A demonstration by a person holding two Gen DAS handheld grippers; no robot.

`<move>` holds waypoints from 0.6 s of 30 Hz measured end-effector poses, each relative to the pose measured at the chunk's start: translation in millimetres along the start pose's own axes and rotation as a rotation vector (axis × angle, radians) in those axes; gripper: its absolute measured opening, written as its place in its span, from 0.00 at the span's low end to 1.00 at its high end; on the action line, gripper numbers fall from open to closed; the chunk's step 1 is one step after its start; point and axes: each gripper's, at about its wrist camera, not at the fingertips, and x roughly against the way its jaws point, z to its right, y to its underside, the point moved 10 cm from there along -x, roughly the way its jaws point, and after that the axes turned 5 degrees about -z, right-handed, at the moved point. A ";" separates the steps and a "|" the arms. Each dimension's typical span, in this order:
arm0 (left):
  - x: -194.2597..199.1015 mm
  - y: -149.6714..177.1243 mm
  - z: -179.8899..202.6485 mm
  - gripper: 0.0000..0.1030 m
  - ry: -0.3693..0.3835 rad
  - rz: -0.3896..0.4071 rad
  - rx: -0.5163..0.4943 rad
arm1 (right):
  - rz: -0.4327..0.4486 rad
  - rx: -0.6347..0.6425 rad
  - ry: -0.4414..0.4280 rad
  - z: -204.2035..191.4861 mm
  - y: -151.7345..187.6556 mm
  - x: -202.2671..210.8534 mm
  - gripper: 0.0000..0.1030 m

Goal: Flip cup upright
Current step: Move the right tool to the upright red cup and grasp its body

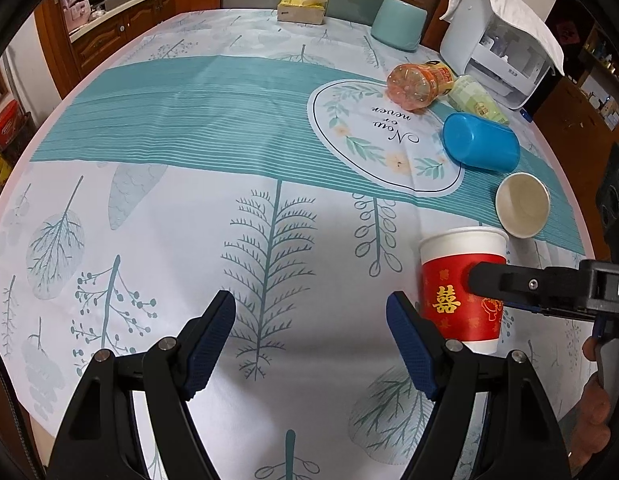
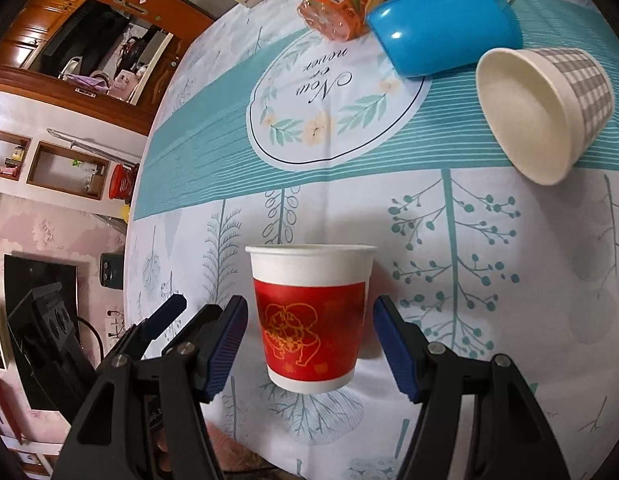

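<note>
Lower centre of the right view: red paper cup (image 2: 309, 320) upright between the spread fingers of the right gripper (image 2: 307, 344), untouched; light, crushable, grip mid-wall gently. Left gripper (image 1: 311, 340) fingers apart, empty.

My 2 fisheye views are bright and evenly lit; the tablecloth (image 1: 189, 128) bends toward dark vignetted corners, soft shadows beneath the red cup (image 2: 309, 316).

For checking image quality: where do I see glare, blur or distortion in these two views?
Left wrist view: fisheye bends the table edge; the red cup is sharp. Right wrist view: glare spots on the blue cup; the checked cup looks slightly soft.
</note>
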 end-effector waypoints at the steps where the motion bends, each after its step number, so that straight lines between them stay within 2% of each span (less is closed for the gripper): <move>1: -0.3 0.0 -0.4 0.74 0.001 -0.001 0.002 | -0.010 -0.002 0.001 0.1 -0.9 -1.7 0.63; 7: -3.5 0.3 -1.8 0.74 0.006 -0.006 0.006 | -0.071 -0.007 0.004 2.2 -2.5 -11.3 0.63; 9: -4.3 0.5 -2.6 0.74 0.007 -0.007 0.008 | -0.082 0.002 0.009 2.3 -2.4 -13.5 0.60; 18: -7.2 1.3 -5.7 0.74 0.006 -0.014 0.017 | -0.068 0.061 0.024 -3.1 -0.9 -6.3 0.56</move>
